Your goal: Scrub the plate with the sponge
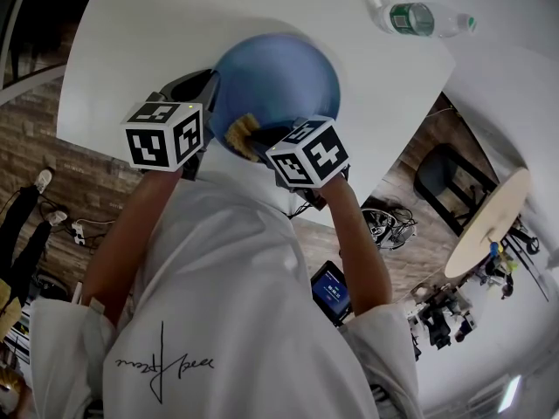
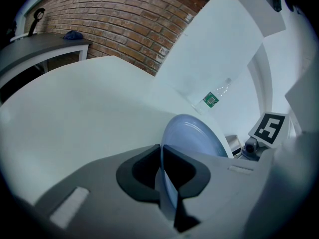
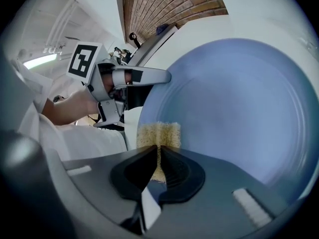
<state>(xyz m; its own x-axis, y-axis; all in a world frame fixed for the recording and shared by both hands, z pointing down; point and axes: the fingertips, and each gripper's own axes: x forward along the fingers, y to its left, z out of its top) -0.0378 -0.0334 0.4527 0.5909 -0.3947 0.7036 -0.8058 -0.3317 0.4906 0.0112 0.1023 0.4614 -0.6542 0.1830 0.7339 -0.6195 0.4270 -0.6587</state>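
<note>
- The left gripper (image 2: pixel 161 153) is clamped on the rim of the blue plate (image 2: pixel 195 137). The thin edge sits right between its two jaws.
- The plate is held up on its side over the white table (image 1: pixel 175 33). Its inside faces the other gripper.
- The right gripper (image 3: pixel 158 151) is squeezed tight on a yellow sponge (image 3: pixel 158 135). The sponge sticks out past the jaw tips.
- The sponge is pressed on the inside of the plate, close to the rim, on the side near the left gripper.
- So the two big first steps look done: the plate is picked up and the sponge is on it.
- I think the scrubbing is going on now, or is just starting. The pictures cannot tell me which.
- The plate looks smooth and blue all over. I see no dirt and no soap, so I cannot tell which parts are already rubbed.
- Most of the plate's face lies away from the sponge. The middle and the far side may be left to do.
- A bottle (image 1: pixel 419 17) lies on the table, well apart from the plate. It has no part in the job.
</note>
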